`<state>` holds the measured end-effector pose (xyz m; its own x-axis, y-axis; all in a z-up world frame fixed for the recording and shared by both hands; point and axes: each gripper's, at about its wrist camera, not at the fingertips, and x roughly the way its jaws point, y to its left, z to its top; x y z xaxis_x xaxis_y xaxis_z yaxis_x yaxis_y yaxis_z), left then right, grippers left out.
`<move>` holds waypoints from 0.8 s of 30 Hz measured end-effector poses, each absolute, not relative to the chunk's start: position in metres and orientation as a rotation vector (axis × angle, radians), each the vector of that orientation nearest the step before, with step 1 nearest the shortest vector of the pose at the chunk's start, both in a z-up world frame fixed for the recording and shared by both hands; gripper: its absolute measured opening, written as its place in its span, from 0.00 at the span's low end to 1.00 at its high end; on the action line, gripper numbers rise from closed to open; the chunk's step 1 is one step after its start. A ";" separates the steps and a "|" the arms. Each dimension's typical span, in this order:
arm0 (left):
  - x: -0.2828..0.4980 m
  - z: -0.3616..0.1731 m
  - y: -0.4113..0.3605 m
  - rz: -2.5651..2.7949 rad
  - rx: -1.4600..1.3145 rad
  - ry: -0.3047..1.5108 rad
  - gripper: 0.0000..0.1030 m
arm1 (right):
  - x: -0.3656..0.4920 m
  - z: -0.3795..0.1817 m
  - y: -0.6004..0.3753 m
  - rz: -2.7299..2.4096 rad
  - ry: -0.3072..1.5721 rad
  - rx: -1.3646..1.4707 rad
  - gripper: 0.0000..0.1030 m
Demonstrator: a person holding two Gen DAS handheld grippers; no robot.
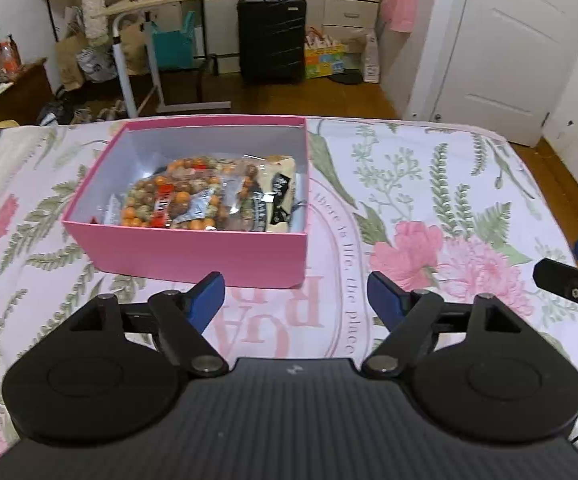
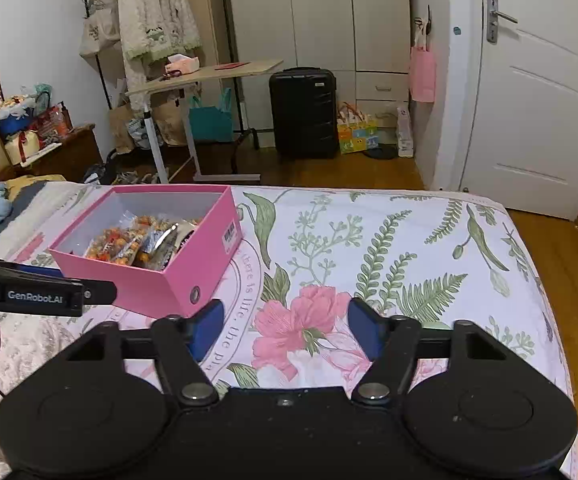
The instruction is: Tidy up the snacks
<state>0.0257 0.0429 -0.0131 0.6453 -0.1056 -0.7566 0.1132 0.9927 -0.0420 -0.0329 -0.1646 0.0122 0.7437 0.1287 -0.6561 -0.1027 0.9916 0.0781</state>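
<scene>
My left gripper (image 1: pixel 296 294) and right gripper (image 2: pixel 285 330) gape empty; the pink snack box (image 1: pixel 193 254) sits just ahead-left on the floral bedsheet (image 1: pixel 429 200).

A pink box (image 1: pixel 193 256) is seen on a white bedspread (image 1: pixel 429 184) patterned with pink flowers and green ferns; orange-speckled snack packets (image 1: pixel 177 196) are contained.
</scene>
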 end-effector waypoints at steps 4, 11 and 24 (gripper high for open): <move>0.017 -0.012 0.043 -0.102 0.026 0.828 0.93 | -0.035 0.011 -0.164 0.106 0.729 0.031 0.85; 0.010 -0.007 0.043 -0.099 0.045 0.814 0.95 | -0.042 0.012 -0.162 0.030 0.731 0.010 0.95; 0.005 -0.010 0.042 -0.120 0.037 0.806 0.95 | -0.050 0.017 -0.164 0.000 0.688 0.060 0.95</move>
<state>0.0049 0.0420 -0.0103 0.6860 -0.0933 -0.7216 0.1218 0.9925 -0.0126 -0.0503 -0.1637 0.0165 0.7727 0.0200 -0.6345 0.0194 0.9983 0.0551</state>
